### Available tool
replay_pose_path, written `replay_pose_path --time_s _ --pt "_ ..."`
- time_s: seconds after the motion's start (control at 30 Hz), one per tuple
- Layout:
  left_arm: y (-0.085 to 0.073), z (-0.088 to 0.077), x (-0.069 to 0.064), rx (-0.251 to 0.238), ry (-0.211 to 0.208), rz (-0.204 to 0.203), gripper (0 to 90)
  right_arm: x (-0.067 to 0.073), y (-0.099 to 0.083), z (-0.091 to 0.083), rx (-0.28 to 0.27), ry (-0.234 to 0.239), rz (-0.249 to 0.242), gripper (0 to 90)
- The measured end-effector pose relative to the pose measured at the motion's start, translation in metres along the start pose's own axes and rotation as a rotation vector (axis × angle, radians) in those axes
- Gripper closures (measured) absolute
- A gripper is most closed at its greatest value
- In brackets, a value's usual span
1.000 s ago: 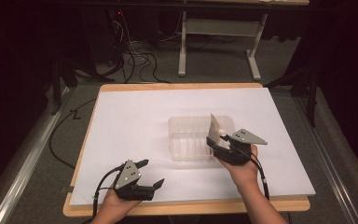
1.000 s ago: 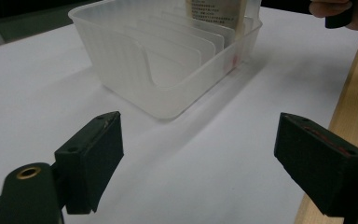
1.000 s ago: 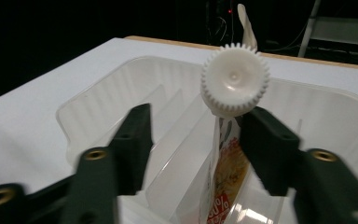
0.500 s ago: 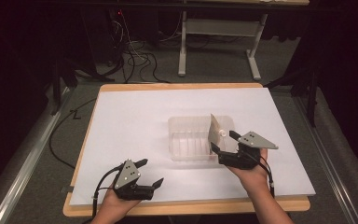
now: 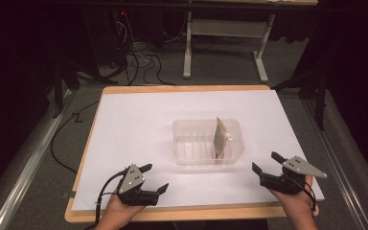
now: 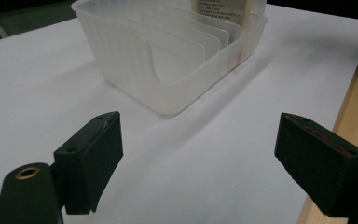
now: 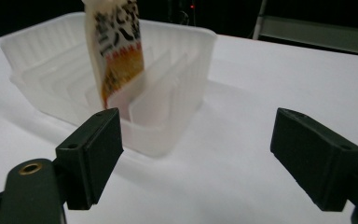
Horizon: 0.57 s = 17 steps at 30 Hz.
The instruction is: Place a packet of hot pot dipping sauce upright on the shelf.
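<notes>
Sitting near the middle of the high view, a see-through plastic bin (image 5: 191,146) rests on the white sheet (image 5: 139,124) that covers the table (image 5: 184,88). The bin has thin walls inside that split it into slots. A flat packet (image 5: 219,138) stands upright in a slot at the right side of the bin, with a small white cap beside it. In the right gripper view the packet (image 7: 116,51) is in the upper left of the frame, with red and orange print and dark letters on it, and it leans a little against a divider in the bin (image 7: 177,107).

The left gripper (image 5: 153,181) is at the lower left of the high view, held in a hand (image 5: 117,215) just above the near edge of the table. Its jaws are spread wide with nothing between them. In the left gripper view the bin (image 6: 135,60) sits in the upper middle of the frame, apart from the jaws.

The right gripper (image 5: 264,164) is at the lower right of the high view, held in the other hand (image 5: 294,203). Its jaws are also spread wide and hold nothing. It is near the bin but not touching it.
</notes>
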<state>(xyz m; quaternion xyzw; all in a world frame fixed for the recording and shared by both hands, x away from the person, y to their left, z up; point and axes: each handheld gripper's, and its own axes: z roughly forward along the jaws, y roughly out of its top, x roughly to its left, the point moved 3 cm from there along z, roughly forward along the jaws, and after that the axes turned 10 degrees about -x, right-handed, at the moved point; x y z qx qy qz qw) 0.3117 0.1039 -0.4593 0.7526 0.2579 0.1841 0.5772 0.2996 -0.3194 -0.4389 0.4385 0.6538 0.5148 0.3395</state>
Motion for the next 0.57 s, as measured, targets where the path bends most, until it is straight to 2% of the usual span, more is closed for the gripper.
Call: replay_pose_path --time_s 0.1,0.23,0.37,0.57 --pt "0.0000 0.0033 -0.0035 0.004 -0.009 0.003 15.8 -0.0034 -0.0135 -0.0041 0.026 0.009 0.010 17.5" --pt "-0.0011 0.0080 -0.0067 0.014 -0.017 0.004 15.8 -0.0007 -0.0123 0.0005 0.010 0.016 0.019 18.3" --pt "-0.0017 0.0082 -0.0078 0.018 -0.012 -0.001 15.8 0.0004 -0.0149 0.0030 0.022 0.024 0.007 18.6" --pt "-0.0035 0.0079 -0.0092 0.023 -0.010 0.004 15.8 -0.0083 -0.0160 0.0005 0.016 0.000 0.039 19.7"
